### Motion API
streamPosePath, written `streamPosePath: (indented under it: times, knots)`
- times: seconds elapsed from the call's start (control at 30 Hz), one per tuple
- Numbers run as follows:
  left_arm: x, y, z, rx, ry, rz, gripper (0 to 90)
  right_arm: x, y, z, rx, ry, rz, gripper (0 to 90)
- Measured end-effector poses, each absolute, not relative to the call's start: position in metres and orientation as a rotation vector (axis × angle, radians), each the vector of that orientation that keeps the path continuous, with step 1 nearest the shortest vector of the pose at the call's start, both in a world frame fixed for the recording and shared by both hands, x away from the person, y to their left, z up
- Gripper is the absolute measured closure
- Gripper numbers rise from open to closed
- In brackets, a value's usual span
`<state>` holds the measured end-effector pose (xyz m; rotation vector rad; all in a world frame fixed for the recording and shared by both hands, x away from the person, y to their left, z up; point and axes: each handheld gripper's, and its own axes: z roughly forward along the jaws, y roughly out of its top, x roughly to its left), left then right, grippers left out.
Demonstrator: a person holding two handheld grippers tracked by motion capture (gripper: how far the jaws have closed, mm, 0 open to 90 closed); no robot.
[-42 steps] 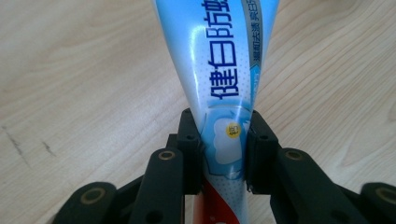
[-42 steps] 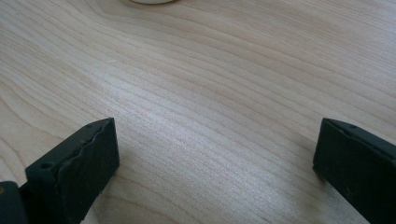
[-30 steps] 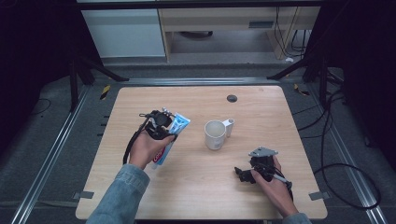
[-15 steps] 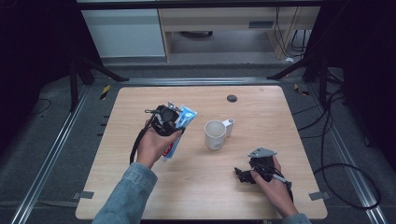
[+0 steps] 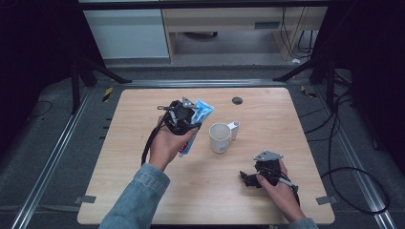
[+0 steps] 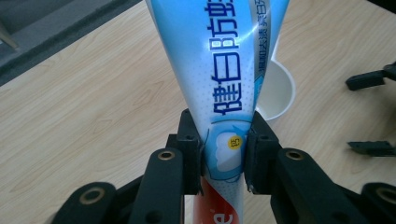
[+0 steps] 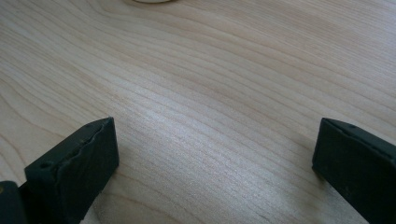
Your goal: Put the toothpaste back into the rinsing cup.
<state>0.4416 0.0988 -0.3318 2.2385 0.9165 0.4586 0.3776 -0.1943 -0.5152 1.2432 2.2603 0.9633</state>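
Blue toothpaste tube (image 6: 219,70) clamped in left hand-held gripper (image 6: 223,156), beside white mug (image 5: 220,137), right hand-held gripper (image 7: 215,158) spread apart

Black disc (image 5: 237,100) near wooden table's (image 5: 296,143) far edge.

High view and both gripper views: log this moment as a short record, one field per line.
surface: wooden table
left gripper: shut on toothpaste tube, held above the table
right gripper: open, holding nothing, low over bare wood
mug: white, upright, mid-table, beside the tube
small dark disc: far side of the table
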Motion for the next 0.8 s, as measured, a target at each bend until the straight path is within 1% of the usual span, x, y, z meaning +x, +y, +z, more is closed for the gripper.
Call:
streamPosePath:
  times: [0.3, 0.5, 0.8]
  knots:
    - [0.444, 0.084, -0.318, 2.227, 0.884, 0.469, 71.5, 0.377, -0.194, -0.514, 1.260, 2.268, 0.971, 0.4]
    - [0.445, 0.073, -0.307, 2.186, 0.860, 0.518, 71.5, 0.377, -0.194, -0.514, 1.263, 2.269, 0.970, 0.4]
    - [0.449, 0.062, -0.296, 2.174, 0.827, 0.520, 71.6, 0.377, -0.194, -0.514, 1.264, 2.269, 0.970, 0.4]
